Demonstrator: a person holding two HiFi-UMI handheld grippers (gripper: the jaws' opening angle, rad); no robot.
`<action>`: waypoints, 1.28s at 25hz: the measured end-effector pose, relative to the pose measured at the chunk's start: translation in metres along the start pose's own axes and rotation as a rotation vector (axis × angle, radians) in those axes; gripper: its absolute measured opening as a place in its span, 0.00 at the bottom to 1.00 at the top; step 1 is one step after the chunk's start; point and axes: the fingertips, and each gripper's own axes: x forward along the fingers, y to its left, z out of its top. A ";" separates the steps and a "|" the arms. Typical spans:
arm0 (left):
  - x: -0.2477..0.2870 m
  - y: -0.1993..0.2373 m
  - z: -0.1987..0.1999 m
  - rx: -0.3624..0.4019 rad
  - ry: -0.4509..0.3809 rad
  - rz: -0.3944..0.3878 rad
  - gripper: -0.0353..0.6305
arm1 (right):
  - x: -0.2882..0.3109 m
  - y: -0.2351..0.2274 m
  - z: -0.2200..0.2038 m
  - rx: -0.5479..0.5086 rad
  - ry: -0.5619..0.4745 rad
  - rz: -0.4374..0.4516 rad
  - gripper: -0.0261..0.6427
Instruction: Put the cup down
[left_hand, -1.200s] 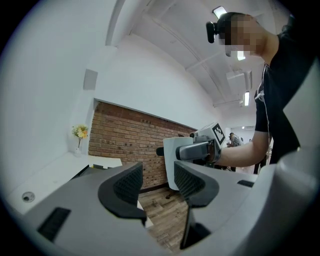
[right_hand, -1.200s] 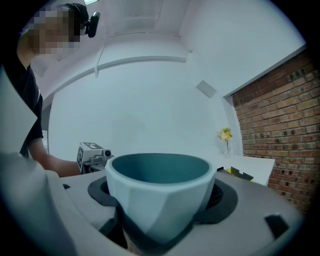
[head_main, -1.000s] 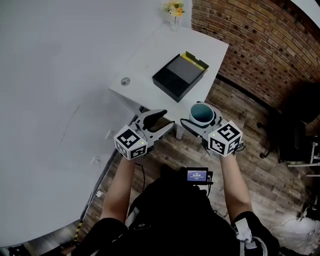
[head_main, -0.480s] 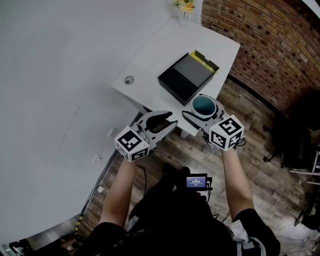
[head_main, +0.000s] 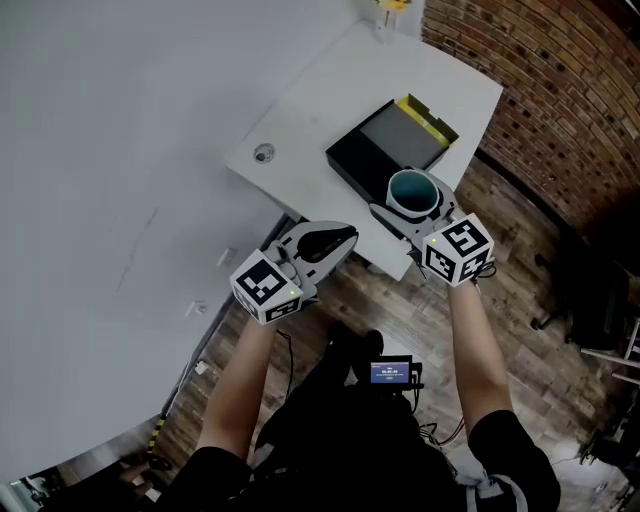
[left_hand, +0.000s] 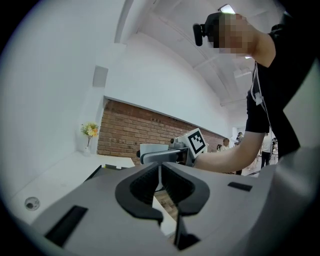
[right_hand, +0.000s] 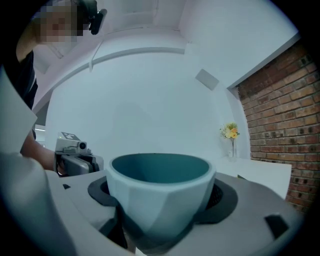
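One cup (right_hand: 159, 195) sits clamped by its wall between the right gripper's (head_main: 410, 205) jaws, in the air over the tabletop's (head_main: 310, 130) near edge, just beside the one black box (head_main: 385, 150). It looks ceramic: stiff, breakable, fairly light, and its smooth faceted sides may slip, so a hold across the body below the rim suits it. The left gripper's (head_main: 340, 238) jaws are closing, almost together, on nothing. One vase of flowers (left_hand: 90, 131) stands at the far corner.

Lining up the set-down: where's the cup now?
Head view, right side: the cup is held in the right gripper, over the white table, beside the black box.
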 end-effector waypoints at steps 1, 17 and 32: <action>0.001 0.002 -0.001 -0.002 -0.002 0.001 0.09 | 0.004 -0.003 -0.001 0.000 -0.002 0.001 0.65; 0.012 0.035 -0.030 -0.017 0.006 0.032 0.06 | 0.067 -0.062 -0.031 -0.007 -0.010 -0.032 0.65; 0.019 0.049 -0.034 -0.027 -0.012 0.058 0.06 | 0.104 -0.080 -0.055 -0.037 0.013 -0.018 0.65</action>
